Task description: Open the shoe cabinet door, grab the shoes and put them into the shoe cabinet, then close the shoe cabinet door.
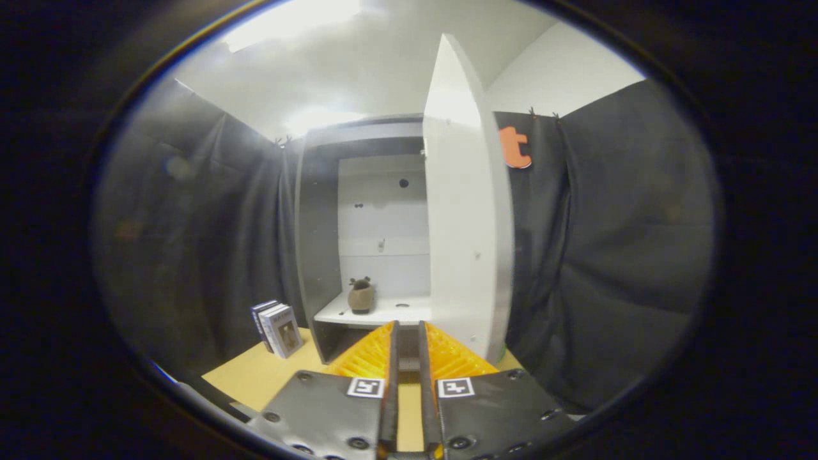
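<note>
The gripper (pixel 406 332) is held level, aimed at the open shoe cabinet (pixel 332 236); its fingers are nearly together with a narrow gap, gripping nothing. One shoe (pixel 361 297) sits on the shelf (pixel 383 313) beyond the fingertips. The open door (pixel 466 211) hides the cabinet's right side.

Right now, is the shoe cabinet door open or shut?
Open. The door stands swung out edge-on beyond the tool, baring the cabinet interior with a shoe on its shelf. The tool's fingers are nearly closed, holding nothing.

Shoe cabinet (pixel 319 223) door (pixel 463 211) swung open; small brown shoe (pixel 361 297) upright on white shelf (pixel 383 314) inside.
</note>
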{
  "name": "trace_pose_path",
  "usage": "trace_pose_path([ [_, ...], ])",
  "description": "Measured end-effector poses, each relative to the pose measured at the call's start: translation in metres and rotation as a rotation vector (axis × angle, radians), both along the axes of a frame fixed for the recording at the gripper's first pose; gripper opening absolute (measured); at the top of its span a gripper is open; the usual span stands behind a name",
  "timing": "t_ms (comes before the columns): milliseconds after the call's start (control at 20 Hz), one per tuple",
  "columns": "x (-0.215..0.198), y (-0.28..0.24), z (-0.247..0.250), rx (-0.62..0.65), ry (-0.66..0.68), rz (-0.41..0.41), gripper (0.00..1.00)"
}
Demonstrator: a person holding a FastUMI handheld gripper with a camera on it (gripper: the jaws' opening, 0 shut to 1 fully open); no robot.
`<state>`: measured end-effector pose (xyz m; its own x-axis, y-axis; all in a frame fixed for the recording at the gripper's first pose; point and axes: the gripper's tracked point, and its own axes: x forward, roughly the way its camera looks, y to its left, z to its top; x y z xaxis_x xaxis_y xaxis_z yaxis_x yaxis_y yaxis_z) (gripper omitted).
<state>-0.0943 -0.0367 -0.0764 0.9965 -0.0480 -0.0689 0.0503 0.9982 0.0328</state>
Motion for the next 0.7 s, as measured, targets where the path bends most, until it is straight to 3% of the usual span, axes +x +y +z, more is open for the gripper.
trace_pose_path([
  [100, 0.011, 0.031, -0.031, -0.009, 0.052, 0.009, 0.21],
  [400, 0.045, 0.097, -0.134, 0.053, 0.159, -0.016, 0.27],
  [700, 0.070, 0.130, -0.271, 0.037, 0.365, -0.043, 0.29],
])
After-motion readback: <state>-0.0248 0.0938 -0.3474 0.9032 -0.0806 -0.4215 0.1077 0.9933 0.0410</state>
